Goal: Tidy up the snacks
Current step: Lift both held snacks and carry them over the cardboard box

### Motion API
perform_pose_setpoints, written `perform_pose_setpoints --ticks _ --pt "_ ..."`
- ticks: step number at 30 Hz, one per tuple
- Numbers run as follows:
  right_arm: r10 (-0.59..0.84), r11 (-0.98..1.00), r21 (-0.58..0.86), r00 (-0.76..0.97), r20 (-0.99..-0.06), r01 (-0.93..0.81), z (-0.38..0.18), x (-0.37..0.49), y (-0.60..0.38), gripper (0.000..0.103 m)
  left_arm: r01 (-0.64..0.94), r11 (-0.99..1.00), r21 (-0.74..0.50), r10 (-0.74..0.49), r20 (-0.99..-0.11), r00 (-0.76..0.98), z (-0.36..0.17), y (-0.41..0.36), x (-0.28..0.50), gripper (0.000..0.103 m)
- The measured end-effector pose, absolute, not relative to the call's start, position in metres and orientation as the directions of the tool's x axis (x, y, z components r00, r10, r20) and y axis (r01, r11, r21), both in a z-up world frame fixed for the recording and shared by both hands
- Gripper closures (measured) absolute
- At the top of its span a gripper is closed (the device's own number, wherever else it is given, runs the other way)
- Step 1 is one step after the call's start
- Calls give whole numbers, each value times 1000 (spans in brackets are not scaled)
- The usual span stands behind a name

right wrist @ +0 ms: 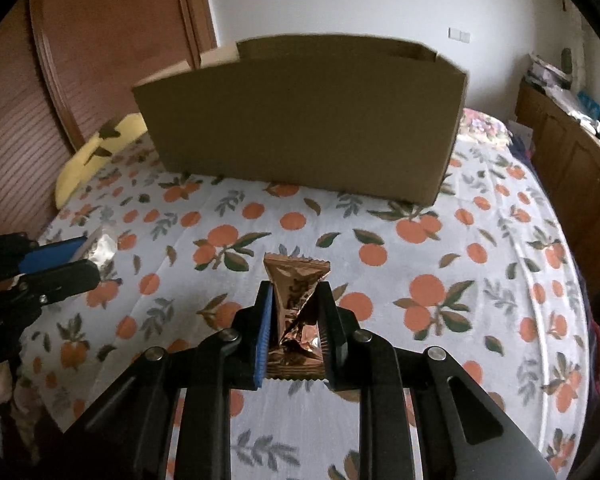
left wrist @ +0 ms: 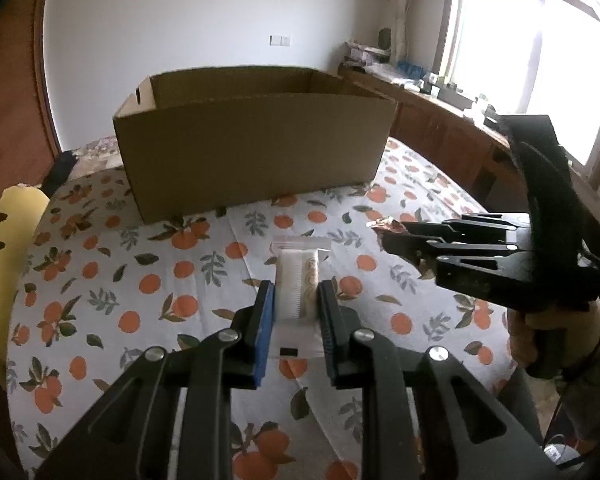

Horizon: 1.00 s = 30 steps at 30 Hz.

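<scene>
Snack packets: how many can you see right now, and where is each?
2. A white packet is clamped in the left hand-held gripper; a brown foil packet is clamped in the right hand-held gripper. The cardboard box hides its inside, so more may be there.

right gripper (right wrist: 294, 292) pinching brown snack packet (right wrist: 296, 300), cardboard box (right wrist: 300, 128)

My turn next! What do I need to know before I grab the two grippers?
Left gripper: jaws shut on a white snack packet.
Right gripper: jaws shut on a brown snack packet.
The cardboard box stands open on the orange-print bedspread, just ahead of both grippers.
Done: both snacks are gripped.
Left: neither is in the box yet. The inside of the box cannot be seen from here.
</scene>
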State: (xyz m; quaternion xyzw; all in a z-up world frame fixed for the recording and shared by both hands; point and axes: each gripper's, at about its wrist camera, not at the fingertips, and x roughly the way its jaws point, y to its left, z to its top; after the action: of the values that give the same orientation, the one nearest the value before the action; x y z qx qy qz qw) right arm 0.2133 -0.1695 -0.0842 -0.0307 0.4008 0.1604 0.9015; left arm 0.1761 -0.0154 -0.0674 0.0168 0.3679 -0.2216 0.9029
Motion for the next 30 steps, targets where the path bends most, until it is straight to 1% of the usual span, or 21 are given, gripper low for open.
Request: perform_pose_setpoints --ticks 7,15,22,30 --pt "293 942 87 672 -680 -323 -51 195 -181 84 413 903 -116 -388 -633 670 -42 -11 170 83" --pt "309 939 84 706 -637 -335 -21 183 -194 84 414 904 -111 -395 -589 705 -16 -6 180 83" --pt "311 934 55 725 -615 -354 -1 186 -198 84 421 902 -97 -398 -566 722 -1 -6 202 83" --pt "309 924 3 741 -595 -383 22 219 -188 84 414 905 -96 -394 -552 735 10 -4 248 83"
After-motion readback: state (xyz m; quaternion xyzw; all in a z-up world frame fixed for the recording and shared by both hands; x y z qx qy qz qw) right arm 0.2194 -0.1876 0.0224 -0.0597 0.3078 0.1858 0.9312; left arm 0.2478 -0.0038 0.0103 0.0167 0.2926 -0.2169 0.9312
